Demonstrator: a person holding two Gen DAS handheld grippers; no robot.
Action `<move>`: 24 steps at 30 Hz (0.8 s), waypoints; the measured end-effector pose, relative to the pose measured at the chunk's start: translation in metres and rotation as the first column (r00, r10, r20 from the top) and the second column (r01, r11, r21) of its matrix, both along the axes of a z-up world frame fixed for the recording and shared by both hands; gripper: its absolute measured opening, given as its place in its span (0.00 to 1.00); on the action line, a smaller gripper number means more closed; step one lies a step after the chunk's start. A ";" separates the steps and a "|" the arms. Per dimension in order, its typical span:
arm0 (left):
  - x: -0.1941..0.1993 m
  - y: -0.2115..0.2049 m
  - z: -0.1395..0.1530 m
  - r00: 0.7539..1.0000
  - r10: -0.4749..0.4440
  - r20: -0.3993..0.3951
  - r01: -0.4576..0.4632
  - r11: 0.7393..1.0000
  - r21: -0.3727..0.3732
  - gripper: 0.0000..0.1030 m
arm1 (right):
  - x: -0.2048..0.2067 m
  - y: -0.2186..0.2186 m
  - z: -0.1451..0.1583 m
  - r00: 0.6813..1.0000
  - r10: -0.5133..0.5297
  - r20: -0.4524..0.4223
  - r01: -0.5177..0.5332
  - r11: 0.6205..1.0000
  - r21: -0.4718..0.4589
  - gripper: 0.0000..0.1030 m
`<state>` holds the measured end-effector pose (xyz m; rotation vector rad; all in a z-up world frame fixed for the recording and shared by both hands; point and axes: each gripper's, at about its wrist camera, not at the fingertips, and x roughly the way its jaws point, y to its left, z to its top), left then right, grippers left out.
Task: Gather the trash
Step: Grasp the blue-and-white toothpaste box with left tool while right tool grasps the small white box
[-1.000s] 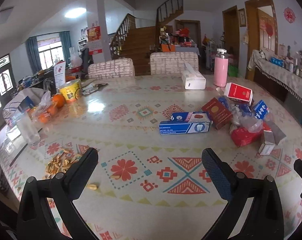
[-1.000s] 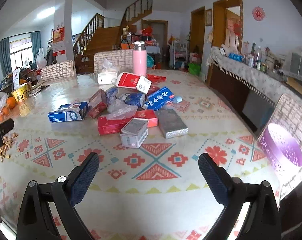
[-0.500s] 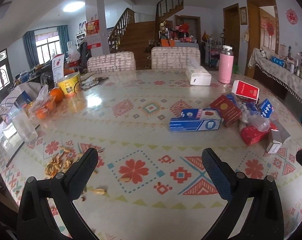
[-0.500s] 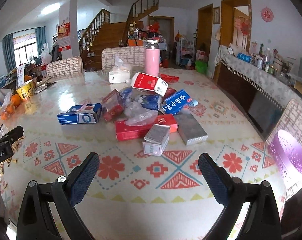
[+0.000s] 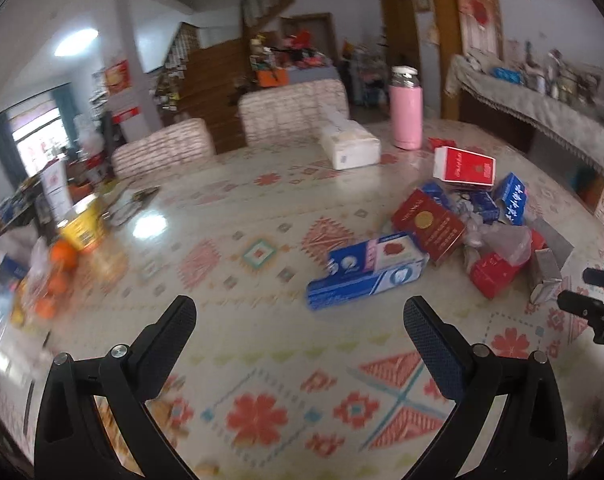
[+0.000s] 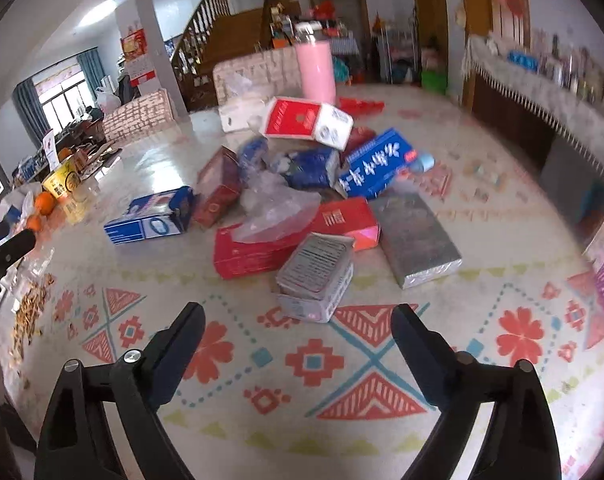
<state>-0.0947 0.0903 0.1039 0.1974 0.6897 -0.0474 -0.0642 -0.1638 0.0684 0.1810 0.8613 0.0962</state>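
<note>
Two hand-held grippers are hovering over the patterned worktop [image 6: 481,216]. The left hand-held gripper [image 5: 300,330] is standing spread wide, nothing between its jaws. The right hand-held gripper [image 6: 298,330] is also standing apart with its jaws closing, nothing between them; a grey-white carton [image 6: 315,276] is lying just beyond its fingertips.

Trash pile is sitting in the middle-right of the worktop. Count, right wrist view:
- red boxes: one long flat red box [image 6: 290,236], one dark red box [image 6: 218,188] tilted on edge; a further dark red shape behind the pile is too hidden to identify.
- one red-and-white carton [image 6: 307,122] is resting on top at the back.
- blue boxes: one blue-and-white toothpaste box [image 6: 152,216] at the left, slightly apart from the heap; one blue box with white lettering [image 6: 375,164] leaning at the right.
- one crumpled blue packet [image 6: 311,168].
- one clear plastic wrapper [image 6: 278,208] draped over the long red box.
- one silver flat box [image 6: 415,236] lying beside the red box.

Behind the pile: one pink bottle [image 6: 315,70], upright, and one white tissue pack [image 5: 349,144]. At the worktop's left edge: one yellow cup [image 6: 62,182], at least two oranges [image 6: 42,206], one scatter of shells [image 6: 30,308]; blur prevents a finer count.
</note>
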 end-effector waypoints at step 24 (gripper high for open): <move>0.125 -0.051 -0.073 0.872 -0.343 -0.349 0.358 0.933 -0.023 1.00 | 0.048 0.003 -0.025 0.996 0.020 -0.085 -0.019 1.000 0.013 0.69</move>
